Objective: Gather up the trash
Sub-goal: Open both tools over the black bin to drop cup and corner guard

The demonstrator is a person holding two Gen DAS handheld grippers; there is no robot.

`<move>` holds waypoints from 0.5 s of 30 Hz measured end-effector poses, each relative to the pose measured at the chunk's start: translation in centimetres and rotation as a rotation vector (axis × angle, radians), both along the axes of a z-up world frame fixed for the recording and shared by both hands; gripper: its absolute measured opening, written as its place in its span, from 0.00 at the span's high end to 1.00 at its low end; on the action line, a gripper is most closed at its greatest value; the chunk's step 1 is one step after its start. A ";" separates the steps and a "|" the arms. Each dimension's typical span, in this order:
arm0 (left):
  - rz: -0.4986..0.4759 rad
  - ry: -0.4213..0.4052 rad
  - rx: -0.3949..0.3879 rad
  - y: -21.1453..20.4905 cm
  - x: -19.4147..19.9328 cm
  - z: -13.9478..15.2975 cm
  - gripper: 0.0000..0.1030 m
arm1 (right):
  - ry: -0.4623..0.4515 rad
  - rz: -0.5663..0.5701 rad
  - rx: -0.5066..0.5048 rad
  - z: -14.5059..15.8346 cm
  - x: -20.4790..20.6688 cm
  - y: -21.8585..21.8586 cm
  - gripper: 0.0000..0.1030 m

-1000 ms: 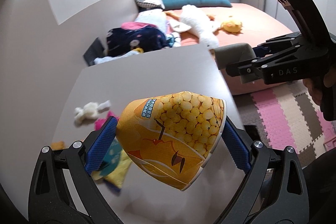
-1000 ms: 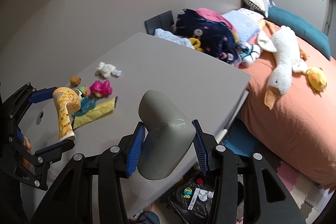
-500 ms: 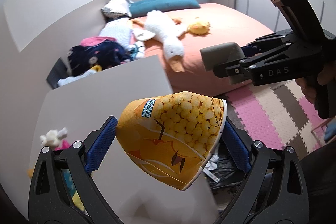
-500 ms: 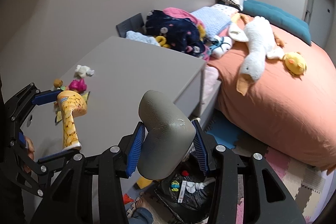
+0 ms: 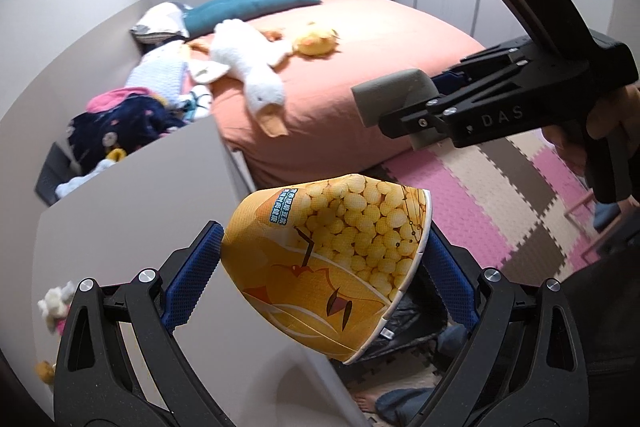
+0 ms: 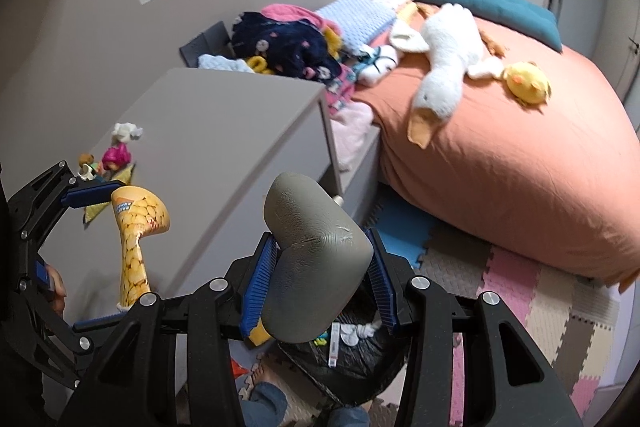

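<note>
My left gripper (image 5: 324,267) is shut on a yellow snack cup (image 5: 332,259) printed with corn puffs, held on its side over the grey table's right edge. It also shows in the right wrist view (image 6: 136,235). My right gripper (image 6: 320,267) is shut on a grey paper cup (image 6: 312,259), held in the air above a black trash bag (image 6: 352,351) on the floor. The bag (image 5: 404,327) holds several bits of trash. The right gripper and its grey cup (image 5: 392,95) show at upper right in the left wrist view.
The grey table (image 6: 224,123) carries a crumpled white tissue (image 6: 126,133), a pink toy (image 6: 116,157) and a yellow wrapper (image 6: 96,209) at its far left. An orange bed (image 6: 500,155) with a plush goose (image 6: 444,67) and clothes lies beyond. Foam mats (image 5: 500,195) cover the floor.
Both grippers have swung right, off the table toward the floor, each keeping its cup. The trash bag has come into view beneath them.
</note>
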State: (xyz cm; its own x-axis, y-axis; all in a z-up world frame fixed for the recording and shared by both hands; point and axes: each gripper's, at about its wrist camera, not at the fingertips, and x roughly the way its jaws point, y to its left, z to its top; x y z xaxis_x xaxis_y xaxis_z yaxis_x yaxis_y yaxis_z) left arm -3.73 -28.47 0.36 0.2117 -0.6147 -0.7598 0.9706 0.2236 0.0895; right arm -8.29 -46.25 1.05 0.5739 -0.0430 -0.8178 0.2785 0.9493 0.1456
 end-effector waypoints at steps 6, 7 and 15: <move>-0.082 0.006 0.115 -1.6 -2.0 -2.0 0.06 | 0.008 -0.067 0.007 -0.6 -2.4 -1.4 0.19; -0.086 -0.007 0.127 -1.8 -2.2 -2.3 0.06 | 0.010 -0.077 0.003 -0.7 -2.6 -1.6 0.19; -0.084 -0.018 0.126 -1.8 -2.3 -2.1 0.06 | 0.004 -0.113 0.015 -1.0 -3.1 -2.5 0.19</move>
State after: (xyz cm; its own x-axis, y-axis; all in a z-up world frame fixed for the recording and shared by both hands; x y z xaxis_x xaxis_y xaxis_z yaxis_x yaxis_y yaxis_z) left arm -6.00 -30.32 -1.74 0.1779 -0.5309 -0.8286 0.9833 0.1280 0.1291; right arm -11.39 -48.78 0.05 0.5625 -0.0954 -0.8213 0.3845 0.9096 0.1577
